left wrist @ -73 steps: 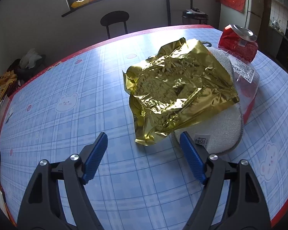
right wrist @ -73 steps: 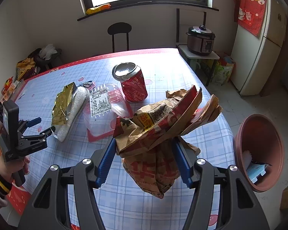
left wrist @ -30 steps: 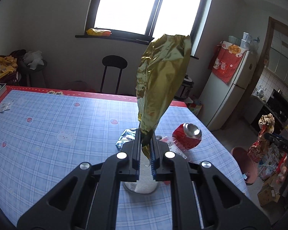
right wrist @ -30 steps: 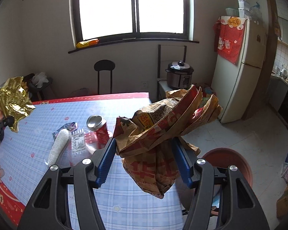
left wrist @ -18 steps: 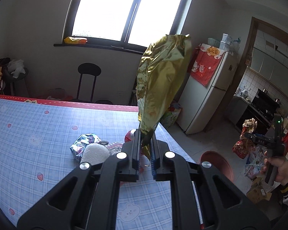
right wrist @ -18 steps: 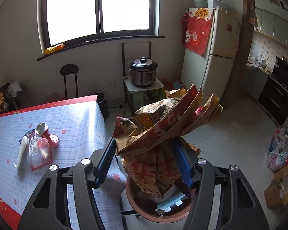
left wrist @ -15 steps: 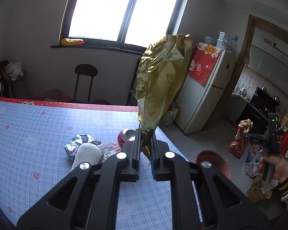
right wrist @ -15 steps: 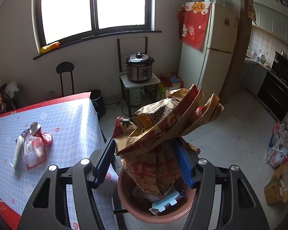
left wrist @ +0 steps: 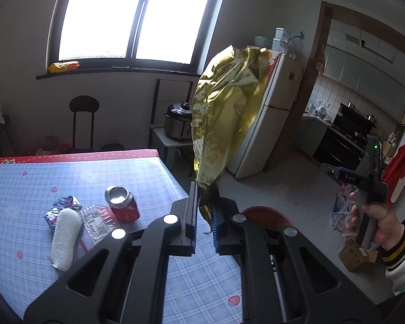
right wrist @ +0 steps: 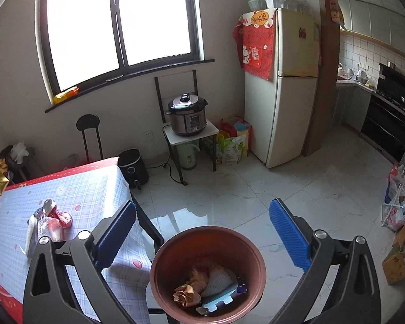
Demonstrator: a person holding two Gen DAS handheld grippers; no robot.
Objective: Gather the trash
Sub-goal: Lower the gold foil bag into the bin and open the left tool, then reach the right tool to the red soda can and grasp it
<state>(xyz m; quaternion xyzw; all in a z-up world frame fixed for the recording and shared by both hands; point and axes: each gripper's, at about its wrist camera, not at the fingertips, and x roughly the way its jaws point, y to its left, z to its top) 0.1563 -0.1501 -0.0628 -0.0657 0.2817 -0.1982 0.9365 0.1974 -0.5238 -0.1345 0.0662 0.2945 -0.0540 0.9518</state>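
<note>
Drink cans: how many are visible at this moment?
1. A single red can stands on the table near its far right edge, beside a clear plastic wrapper; the right wrist view shows the same can. Any cans inside the brown bin would be hidden under other trash.

The table (right wrist: 89, 189) stands left of the bin (right wrist: 159, 259), which sits on the floor just off its near right corner. In the bin lie a crumpled paper bag (right wrist: 191, 289) and other scraps. Near the table's right edge — a can (left wrist: 121, 201), a plastic tray (left wrist: 95, 222) touching it, a sponge (left wrist: 64, 239) leftmost. Behind the table: a chair (right wrist: 89, 135), a cooker (right wrist: 187, 114) on a stand — then the fridge (right wrist: 286, 86) further right.
</note>
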